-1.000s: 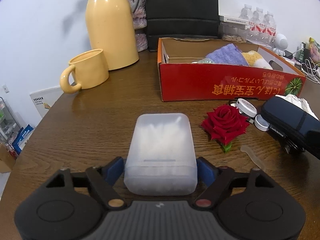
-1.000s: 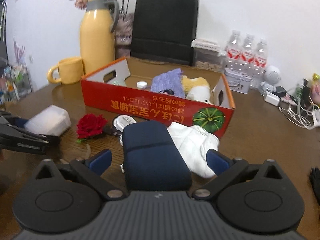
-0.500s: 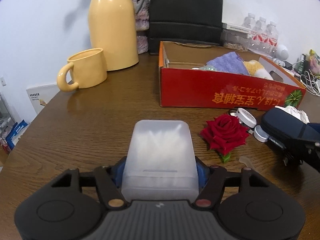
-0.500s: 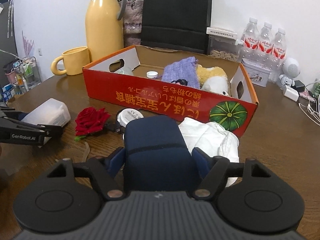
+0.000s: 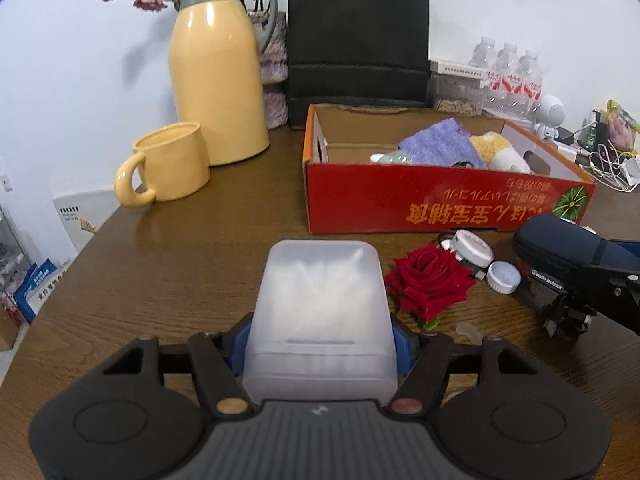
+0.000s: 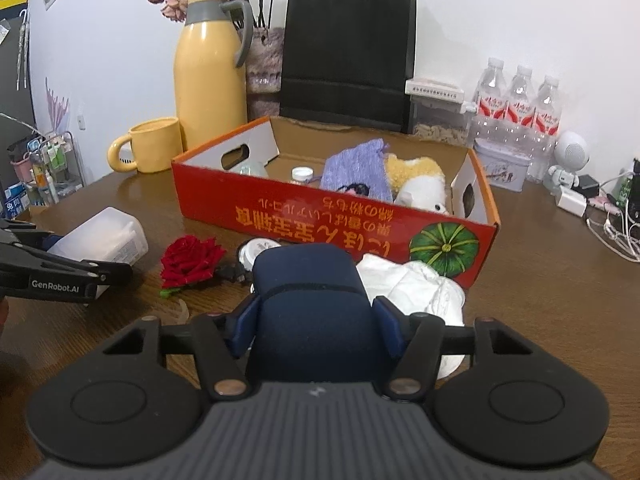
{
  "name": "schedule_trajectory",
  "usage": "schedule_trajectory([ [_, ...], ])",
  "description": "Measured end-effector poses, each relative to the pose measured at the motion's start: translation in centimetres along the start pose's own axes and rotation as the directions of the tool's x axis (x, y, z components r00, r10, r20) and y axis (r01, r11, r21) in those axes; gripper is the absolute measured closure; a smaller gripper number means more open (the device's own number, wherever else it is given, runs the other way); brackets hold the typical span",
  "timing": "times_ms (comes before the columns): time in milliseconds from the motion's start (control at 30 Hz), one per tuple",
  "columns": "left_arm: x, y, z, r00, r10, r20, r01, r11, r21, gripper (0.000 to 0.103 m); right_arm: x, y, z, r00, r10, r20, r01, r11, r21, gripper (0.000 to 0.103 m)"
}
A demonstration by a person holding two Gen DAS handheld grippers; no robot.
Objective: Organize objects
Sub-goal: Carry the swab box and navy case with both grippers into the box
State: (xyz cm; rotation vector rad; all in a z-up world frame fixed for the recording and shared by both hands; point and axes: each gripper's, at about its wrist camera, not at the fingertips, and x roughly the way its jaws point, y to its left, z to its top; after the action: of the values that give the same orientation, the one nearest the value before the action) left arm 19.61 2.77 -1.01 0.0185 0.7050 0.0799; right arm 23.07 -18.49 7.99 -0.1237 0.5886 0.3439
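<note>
A frosted white plastic box (image 5: 322, 300) lies lengthwise between the blue pads of my left gripper (image 5: 320, 344), which is shut on its sides low over the brown table (image 5: 180, 260). In the right wrist view a navy zip case (image 6: 308, 280) sits between the jaws of my right gripper (image 6: 316, 320); they are closing and the pads touch both flanks of the case. An open red cardboard box (image 5: 440, 200) stands behind, holding a purple cloth (image 6: 356, 168), a plush toy (image 6: 416, 180) and a small jar. A red rose (image 5: 428, 280) lies between the two grippers.
Round white lids (image 5: 472, 244) lie by the rose and a white cloth (image 6: 416, 284) lies beside the case. A yellow jug (image 5: 216, 80), yellow mug (image 5: 172, 164) and black bag (image 5: 356, 40) stand at the back. Water bottles (image 6: 516, 104) and cables (image 6: 616, 228) are at the right.
Both grippers' jaws have closed in from wide open: the left pads now clamp the frosted box, the right pads have reached the navy case. Neither hand has shifted much.
</note>
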Motion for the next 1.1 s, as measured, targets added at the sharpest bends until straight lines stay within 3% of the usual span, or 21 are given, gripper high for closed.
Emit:
schedule_trajectory([
  [633, -2.9, -3.2, 6.1, 0.987, -0.037, 0.155, 0.031, 0.999, 0.039, 0.038, -1.7, 1.1, 4.1, 0.988, -0.018, 0.154, 0.014, 1.000, 0.024, 0.041],
  [1100, 0.6, -4.4, 11.4, 0.975, -0.019, 0.223, 0.014, 1.000, 0.026, 0.038, 2.5, 0.1, 8.7, 0.976, -0.044, 0.215, 0.036, 0.999, 0.040, 0.041],
])
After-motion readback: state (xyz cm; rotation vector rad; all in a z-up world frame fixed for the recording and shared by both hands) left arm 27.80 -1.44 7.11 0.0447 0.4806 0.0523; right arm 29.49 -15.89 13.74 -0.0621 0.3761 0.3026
